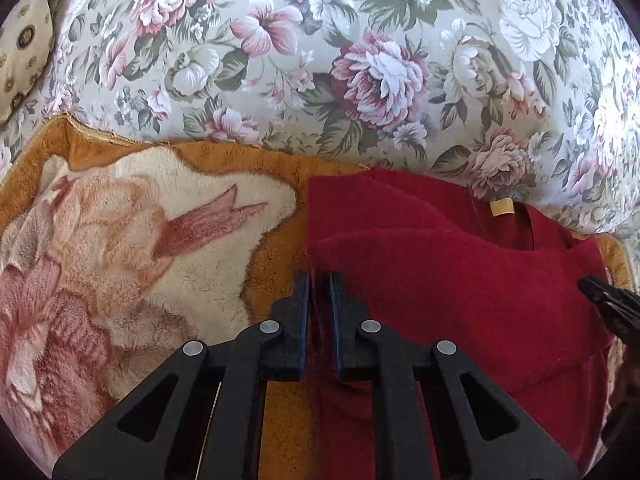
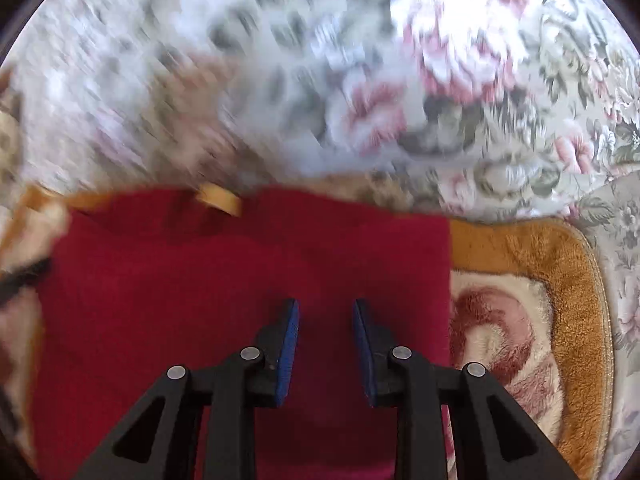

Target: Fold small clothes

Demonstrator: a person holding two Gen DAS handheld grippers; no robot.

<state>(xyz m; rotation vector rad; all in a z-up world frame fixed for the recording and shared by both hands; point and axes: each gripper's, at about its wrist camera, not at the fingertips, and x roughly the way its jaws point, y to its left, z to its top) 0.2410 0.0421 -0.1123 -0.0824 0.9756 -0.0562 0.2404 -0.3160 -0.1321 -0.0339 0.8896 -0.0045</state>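
A small dark red garment (image 1: 460, 280) with a tan neck label (image 1: 502, 207) lies on a plush orange blanket (image 1: 132, 240). My left gripper (image 1: 320, 276) is shut on the garment's left edge, with a fold of red cloth lifted over the body. The right gripper's tip (image 1: 608, 300) shows at the garment's right side. In the right wrist view the garment (image 2: 200, 280) lies flat under my right gripper (image 2: 326, 304), which is open and empty above it. The label (image 2: 220, 198) sits at the far edge. The upper part of that view is blurred.
The blanket (image 2: 560, 280) rests on a floral bedspread (image 1: 320, 60) that fills the far side of both views. A beige patterned cushion (image 1: 20, 60) lies at the far left. The blanket's edge runs just behind the garment.
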